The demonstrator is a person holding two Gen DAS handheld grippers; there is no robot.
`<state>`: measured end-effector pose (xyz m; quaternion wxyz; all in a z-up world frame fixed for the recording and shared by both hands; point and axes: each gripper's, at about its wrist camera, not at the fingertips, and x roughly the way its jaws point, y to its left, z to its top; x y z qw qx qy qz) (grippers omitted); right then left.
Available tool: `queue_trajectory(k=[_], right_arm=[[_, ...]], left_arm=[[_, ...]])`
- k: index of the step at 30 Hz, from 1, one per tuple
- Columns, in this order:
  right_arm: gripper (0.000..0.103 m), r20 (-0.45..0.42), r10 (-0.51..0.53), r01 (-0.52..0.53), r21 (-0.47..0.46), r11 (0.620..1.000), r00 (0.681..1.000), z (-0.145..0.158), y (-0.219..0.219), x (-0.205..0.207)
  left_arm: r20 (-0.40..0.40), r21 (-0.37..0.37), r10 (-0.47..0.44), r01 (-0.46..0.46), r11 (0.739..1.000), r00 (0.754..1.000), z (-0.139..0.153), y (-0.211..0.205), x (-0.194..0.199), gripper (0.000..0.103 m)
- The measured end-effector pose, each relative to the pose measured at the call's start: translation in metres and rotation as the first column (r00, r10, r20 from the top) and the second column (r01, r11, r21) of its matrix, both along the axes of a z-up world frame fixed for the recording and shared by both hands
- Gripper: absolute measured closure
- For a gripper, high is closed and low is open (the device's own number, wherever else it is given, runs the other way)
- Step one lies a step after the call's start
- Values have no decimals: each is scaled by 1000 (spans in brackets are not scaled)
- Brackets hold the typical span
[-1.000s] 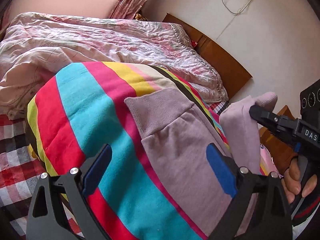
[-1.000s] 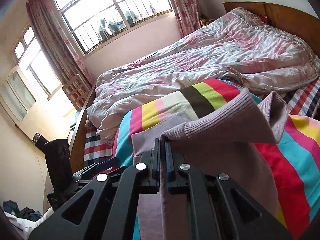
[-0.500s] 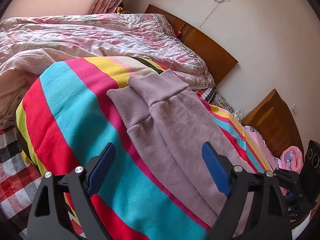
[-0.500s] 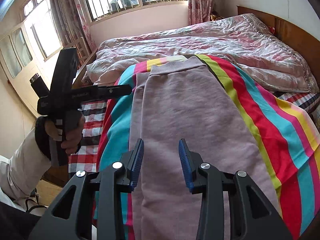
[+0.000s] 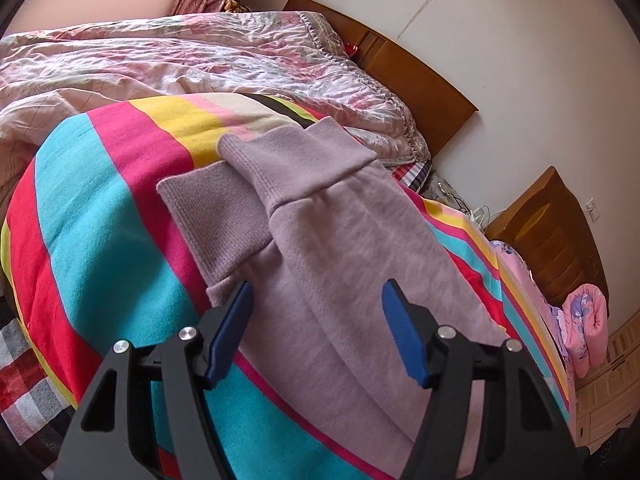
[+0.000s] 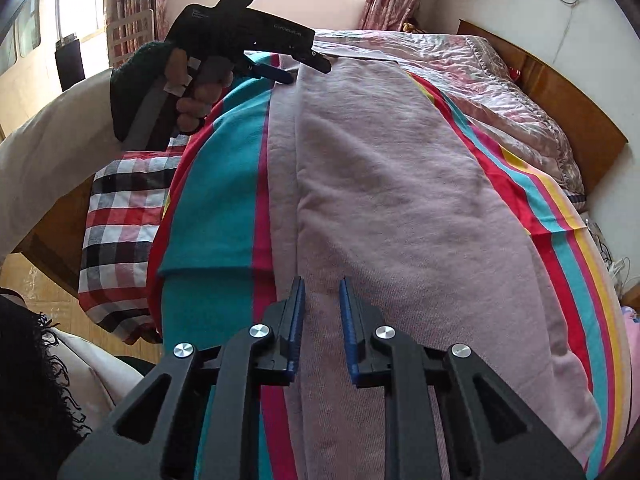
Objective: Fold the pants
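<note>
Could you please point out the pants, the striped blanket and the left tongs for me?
pants (image 6: 400, 184): right wrist view, middle of the upper leg.
striped blanket (image 5: 96, 216): left wrist view, teal stripe.
left tongs (image 5: 316, 336): left wrist view, midway between the open fingertips.

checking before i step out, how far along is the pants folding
Done: the pants lie on the striped blanket with one leg over the other, cuffs roughly stacked. In hand: nothing; the left hand-held gripper and right hand-held gripper are open above the fabric. Left: folding them across their length.
</note>
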<state>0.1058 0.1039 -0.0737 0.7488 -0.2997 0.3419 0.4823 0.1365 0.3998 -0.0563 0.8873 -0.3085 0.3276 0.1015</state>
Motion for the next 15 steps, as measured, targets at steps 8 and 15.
queue_trajectory(k=[8,15], right_arm=[[85,19,29,-28,-34,999,999,-6,1,-9],[86,-56,-29,30,24,999,998,-4,-8,8]], left_arm=[[2,-3,5,-5,1000,1000,2,-2,-2,31],[22,-33,-6,7,999,1000,1,2,-3,28]])
